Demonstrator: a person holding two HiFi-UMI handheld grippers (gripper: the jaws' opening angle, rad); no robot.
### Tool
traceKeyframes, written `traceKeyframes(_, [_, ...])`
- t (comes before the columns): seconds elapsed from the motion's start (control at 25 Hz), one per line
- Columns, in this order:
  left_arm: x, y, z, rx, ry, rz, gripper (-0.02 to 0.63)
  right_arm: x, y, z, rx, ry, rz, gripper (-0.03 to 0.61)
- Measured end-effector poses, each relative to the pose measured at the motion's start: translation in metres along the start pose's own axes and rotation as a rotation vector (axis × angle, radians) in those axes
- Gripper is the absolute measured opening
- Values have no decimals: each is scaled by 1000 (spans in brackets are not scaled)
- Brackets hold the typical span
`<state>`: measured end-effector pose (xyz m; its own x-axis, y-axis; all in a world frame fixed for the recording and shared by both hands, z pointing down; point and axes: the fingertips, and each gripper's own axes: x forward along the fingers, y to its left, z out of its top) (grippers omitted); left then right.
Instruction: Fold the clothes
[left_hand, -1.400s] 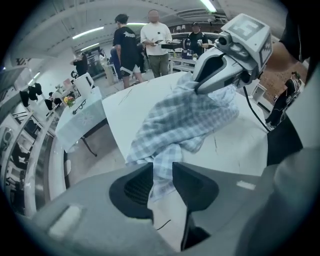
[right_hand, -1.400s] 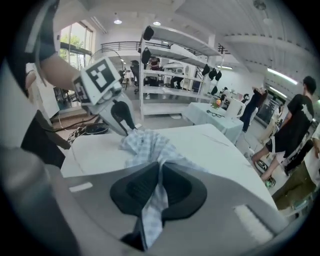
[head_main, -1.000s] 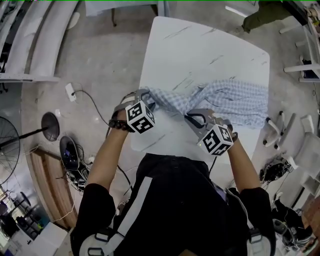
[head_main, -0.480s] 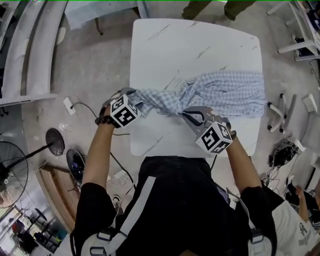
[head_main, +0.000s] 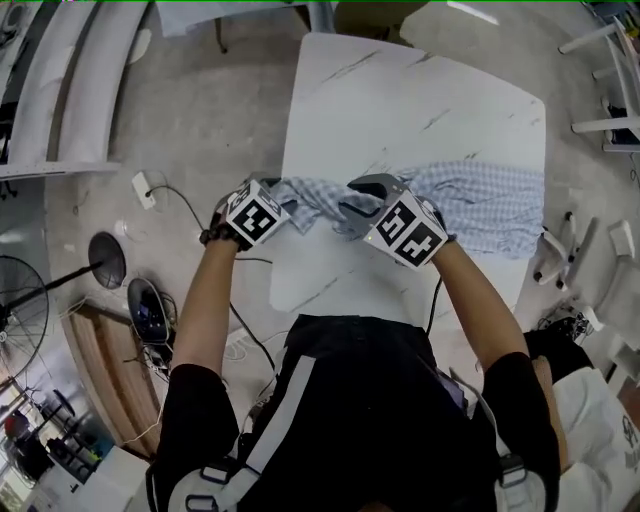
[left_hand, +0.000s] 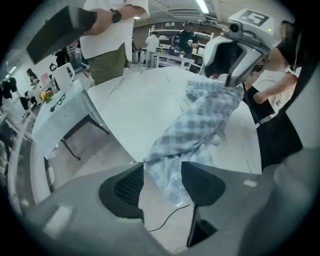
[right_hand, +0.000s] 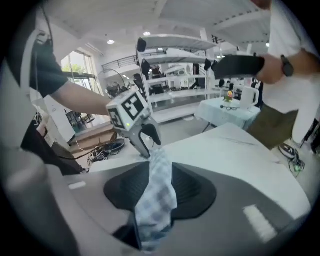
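A blue-and-white checked garment (head_main: 480, 200) lies across the white marble table (head_main: 400, 90), its right part spread flat and its left part bunched into a strip. My left gripper (head_main: 277, 193) is at the table's left edge. The garment's end (left_hand: 200, 120) sits between the left gripper's (left_hand: 162, 175) jaws and hangs below them. My right gripper (head_main: 355, 196) is close beside it over the table. The taut strip (right_hand: 160, 165) runs through the right gripper's (right_hand: 159, 192) jaws, which are opening, and on to the left gripper (right_hand: 147, 145).
A person (left_hand: 107, 30) stands at the table's far side with a dark object in one hand (right_hand: 237, 65). A cloth-covered side table (left_hand: 60, 115) stands beyond. On the floor to the left are a fan base (head_main: 100, 258) and cables (head_main: 165, 190).
My right gripper has moved from the table's front toward the left gripper, dragging the cloth with it. The left gripper stays at the table's left edge with the garment's end.
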<state>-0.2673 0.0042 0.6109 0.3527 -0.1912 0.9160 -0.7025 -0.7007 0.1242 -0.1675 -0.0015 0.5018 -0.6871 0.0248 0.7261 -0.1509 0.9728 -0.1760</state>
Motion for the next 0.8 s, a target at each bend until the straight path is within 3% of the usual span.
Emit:
traceKeyframes(0.24, [5,-6,2,58,8,28,240,53,-4,-13,-29,182,81,216])
traceKeyframes(0.48, [5,-6,-3,70,-8,40,230,84,-3,-30,-41,302,93,211])
traceKeyframes(0.56, [2,-7,-3,65,-19,41,220,86,-2,-37,-58,339,98,154])
traceKeyframes(0.64, [0,-5,-2,62,-28,51,221,84,-2,-38,-95,329,94,63])
traceKeyframes(0.8, [-7,7,3,47,-73,90,239,61,1,-12,-184,169,93,55])
